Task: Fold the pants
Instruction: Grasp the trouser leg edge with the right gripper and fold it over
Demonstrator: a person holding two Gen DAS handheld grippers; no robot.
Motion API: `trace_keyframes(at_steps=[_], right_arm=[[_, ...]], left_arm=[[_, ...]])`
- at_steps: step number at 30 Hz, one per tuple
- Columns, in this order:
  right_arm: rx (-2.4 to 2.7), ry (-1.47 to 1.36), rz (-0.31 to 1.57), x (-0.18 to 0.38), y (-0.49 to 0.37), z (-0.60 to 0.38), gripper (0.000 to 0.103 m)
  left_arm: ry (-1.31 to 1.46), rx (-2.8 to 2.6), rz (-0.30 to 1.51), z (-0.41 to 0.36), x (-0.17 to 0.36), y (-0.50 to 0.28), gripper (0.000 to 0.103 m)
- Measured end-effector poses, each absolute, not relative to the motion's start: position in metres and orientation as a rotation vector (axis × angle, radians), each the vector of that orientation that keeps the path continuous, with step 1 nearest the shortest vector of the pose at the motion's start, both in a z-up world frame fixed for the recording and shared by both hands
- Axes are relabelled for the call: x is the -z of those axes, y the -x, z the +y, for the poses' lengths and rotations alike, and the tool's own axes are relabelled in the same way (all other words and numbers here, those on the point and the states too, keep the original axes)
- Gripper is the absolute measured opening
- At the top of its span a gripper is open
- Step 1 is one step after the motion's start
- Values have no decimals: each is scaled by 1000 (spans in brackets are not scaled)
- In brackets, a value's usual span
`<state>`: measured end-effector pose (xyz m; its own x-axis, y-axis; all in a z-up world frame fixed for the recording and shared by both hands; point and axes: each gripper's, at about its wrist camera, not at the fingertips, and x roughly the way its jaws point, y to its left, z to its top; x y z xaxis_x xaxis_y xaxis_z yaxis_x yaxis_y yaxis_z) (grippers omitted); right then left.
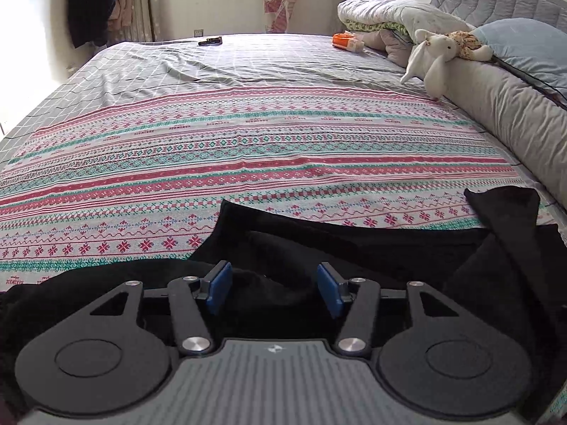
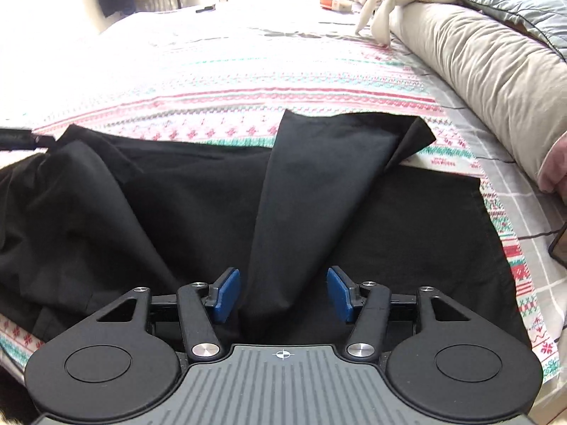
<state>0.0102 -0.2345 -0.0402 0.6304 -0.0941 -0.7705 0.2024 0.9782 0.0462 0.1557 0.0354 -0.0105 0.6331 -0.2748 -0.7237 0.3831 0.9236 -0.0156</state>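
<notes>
On the bed (image 1: 248,134), black pants (image 2: 198,212) lie beneath both spread grippers (image 2: 281,295).

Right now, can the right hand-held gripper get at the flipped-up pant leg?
Probably yes. The right hand-held gripper is open, and the raised fold of the black pants runs straight into the gap between its blue pads. Nothing else lies in the way.
</notes>
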Motion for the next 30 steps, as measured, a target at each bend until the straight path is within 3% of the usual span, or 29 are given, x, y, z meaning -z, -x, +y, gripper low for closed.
trace_keyframes(at_steps=[9, 11, 12, 13, 14, 22, 30], right_arm=[[139, -93, 842, 61, -71, -239, 55], [145, -70, 875, 71, -81, -237, 49], [161, -49, 888, 76, -84, -235, 38], [179, -27, 895, 79, -86, -234, 12], [198, -20, 903, 81, -86, -235, 1], [439, -70, 787, 44, -35, -278, 0], [543, -245, 878, 46, 39, -314, 0]], left_arm=[[-222, 642, 841, 10, 33, -87, 78], [-254, 688, 849, 10, 41, -77, 78], [-273, 705, 854, 9, 45, -75, 78], [-293, 722, 860, 10, 49, -72, 78], [-303, 731, 869, 12, 52, -70, 78], [-340, 749, 933, 23, 70, -61, 78], [-390, 733, 973, 16, 69, -62, 79]])
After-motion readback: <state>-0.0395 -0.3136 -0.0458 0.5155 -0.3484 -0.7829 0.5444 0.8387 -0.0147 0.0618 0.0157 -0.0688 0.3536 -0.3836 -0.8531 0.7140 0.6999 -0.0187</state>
